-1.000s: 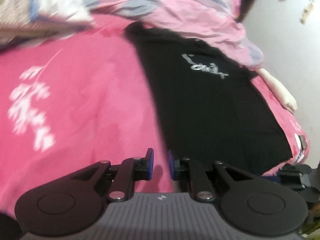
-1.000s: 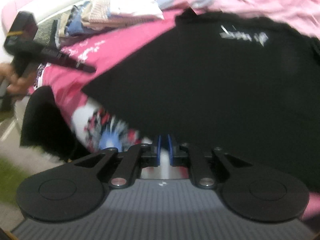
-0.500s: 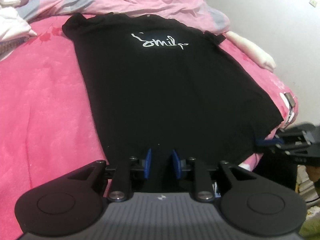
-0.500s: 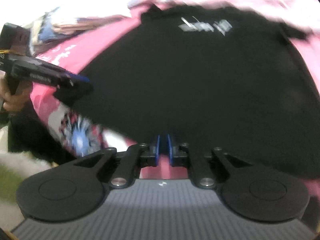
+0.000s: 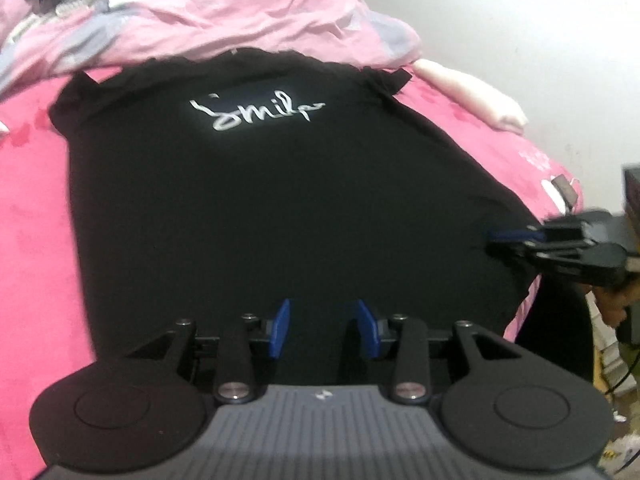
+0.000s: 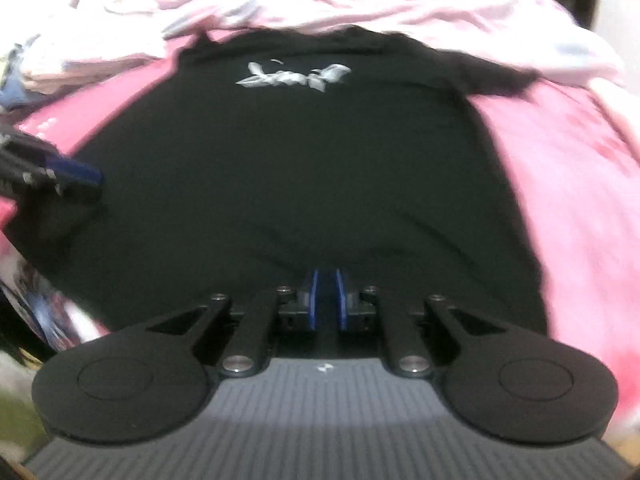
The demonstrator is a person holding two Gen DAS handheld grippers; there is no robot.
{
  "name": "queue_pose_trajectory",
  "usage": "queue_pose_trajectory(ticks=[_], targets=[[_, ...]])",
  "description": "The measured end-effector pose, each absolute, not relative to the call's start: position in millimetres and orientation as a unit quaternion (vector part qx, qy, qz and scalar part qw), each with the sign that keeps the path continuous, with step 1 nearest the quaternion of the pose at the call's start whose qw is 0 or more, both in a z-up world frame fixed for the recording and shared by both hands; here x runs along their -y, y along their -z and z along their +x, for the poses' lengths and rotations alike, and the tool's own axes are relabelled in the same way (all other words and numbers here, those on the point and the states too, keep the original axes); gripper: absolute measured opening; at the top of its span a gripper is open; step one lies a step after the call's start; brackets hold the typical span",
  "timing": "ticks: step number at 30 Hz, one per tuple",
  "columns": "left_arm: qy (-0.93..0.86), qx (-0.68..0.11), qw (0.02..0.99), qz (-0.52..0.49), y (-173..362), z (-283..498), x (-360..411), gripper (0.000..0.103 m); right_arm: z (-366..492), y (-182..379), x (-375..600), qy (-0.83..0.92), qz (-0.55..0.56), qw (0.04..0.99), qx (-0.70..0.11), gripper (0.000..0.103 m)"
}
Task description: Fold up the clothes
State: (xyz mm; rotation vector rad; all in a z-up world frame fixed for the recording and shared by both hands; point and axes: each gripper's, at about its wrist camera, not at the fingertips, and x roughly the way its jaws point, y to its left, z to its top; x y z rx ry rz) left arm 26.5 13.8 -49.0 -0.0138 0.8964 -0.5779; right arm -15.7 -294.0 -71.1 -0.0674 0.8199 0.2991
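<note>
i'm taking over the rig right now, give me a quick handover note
Left gripper: open, jaws apart at the hem of the black t-shirt, gripping nothing.
Right gripper: shut on the hem near the other bottom corner.
Shirt lies spread flat, print side up, on the pink bedspread, collar toward the rumpled pink duvet.
Done: shirt laid out. No fold made yet.
Left: grip the hem with the left gripper, then probably fold it up toward the collar.
</note>
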Motion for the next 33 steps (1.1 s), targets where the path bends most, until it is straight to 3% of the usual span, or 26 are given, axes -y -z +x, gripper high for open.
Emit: queue_pose_trajectory(ticks=[6, 10, 12, 17, 26, 31, 32, 33], targets=[[0.286, -0.428, 0.857, -0.03, 52.8, 39.0, -14.4, 0.051, -42.4, 49.8, 362.3, -0.038, 0.01, 0.909, -0.414, 0.01], [0.286, -0.421, 0.86, -0.042, 57.0, 47.6, -13.2, 0.056, -10.7, 20.0, 382.7, -0.073, 0.087, 0.924, -0.364, 0.012], [0.284, -0.413, 0.865, -0.043, 60.6, 49.8, -11.9, 0.056, 23.9, 13.0, 389.8, -0.091, 0.132, 0.923, -0.351, 0.025], [0.288, -0.397, 0.869, -0.071, 68.8, 51.7, -18.2, 0.058, 141.6, 24.5, 412.0, -0.124, 0.272, 0.877, -0.377, 0.042], [0.299, -0.371, 0.871, -0.116, 80.3, 52.3, -30.0, 0.058, 276.7, 42.1, 377.8, -0.101, 0.207, 0.887, -0.4, 0.05], [0.299, -0.368, 0.873, -0.11, 80.4, 51.8, -28.3, 0.058, 323.1, 69.8, 394.1, -0.068, 0.298, 0.854, -0.422, 0.051], [0.298, -0.368, 0.874, -0.11, 80.4, 51.8, -27.9, 0.058, 325.4, 71.7, 398.0, -0.062, 0.299, 0.856, -0.417, 0.044], [0.298, -0.368, 0.874, -0.109, 80.4, 51.7, -27.5, 0.058, 326.6, 72.7, 401.6, -0.056, 0.294, 0.861, -0.411, 0.018]])
